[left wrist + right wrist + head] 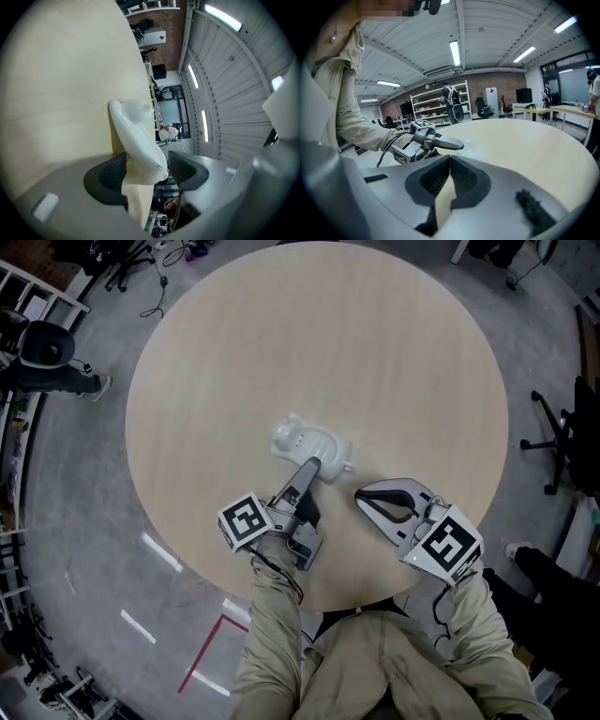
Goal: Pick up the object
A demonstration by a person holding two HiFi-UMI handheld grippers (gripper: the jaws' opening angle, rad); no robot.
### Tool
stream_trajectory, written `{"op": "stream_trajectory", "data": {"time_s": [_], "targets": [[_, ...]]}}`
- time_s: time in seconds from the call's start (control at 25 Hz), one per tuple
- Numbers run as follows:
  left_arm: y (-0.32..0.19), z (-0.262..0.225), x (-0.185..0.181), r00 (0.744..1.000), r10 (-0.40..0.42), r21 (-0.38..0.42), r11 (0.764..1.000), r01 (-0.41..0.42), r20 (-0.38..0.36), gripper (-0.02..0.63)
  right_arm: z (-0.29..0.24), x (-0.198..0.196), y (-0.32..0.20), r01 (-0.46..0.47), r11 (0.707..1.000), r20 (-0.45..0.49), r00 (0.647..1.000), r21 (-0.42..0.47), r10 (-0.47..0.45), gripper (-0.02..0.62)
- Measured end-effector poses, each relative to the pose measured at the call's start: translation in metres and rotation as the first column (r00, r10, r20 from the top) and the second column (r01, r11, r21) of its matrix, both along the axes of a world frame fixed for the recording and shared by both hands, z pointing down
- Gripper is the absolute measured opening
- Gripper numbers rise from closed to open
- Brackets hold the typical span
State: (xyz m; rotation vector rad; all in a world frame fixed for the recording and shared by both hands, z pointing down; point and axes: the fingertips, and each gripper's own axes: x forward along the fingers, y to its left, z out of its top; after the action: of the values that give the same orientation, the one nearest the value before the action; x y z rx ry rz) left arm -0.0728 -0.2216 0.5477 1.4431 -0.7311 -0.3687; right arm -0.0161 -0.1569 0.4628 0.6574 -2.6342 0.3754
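Our left gripper is nearer: jaws wide, the glossy white moulded plastic object sits between them mid-frame on the round pale wooden table, its long axis pointing upper-left. Our right gripper is pinched together, empty.

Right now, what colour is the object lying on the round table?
The object is white; clearest in the left gripper view.

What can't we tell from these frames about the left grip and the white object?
- Pad contact: in the left gripper view, the white object covers one pad's face.
- Object's near end: in the head view, the left gripper overlies it.
- Object's shape: in the right gripper view, the left gripper blocks it.
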Motion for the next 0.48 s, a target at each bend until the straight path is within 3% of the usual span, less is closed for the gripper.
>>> {"op": "stream_trajectory", "data": {"time_s": [0.28,0.48], "targets": [[-0.005,0.009,-0.009,0.996,-0.045,-0.005,0.999,0.045,0.073,0.221,0.000,0.005,0.001,-0.006,1.000,-0.003,1.000,-0.001,0.006,0.003],[-0.006,-0.001,0.009,0.992,0.028,0.078,0.996,-0.037,0.121,0.170,0.006,0.013,0.001,-0.008,1.000,-0.008,1.000,-0.002,0.008,0.003]]}}
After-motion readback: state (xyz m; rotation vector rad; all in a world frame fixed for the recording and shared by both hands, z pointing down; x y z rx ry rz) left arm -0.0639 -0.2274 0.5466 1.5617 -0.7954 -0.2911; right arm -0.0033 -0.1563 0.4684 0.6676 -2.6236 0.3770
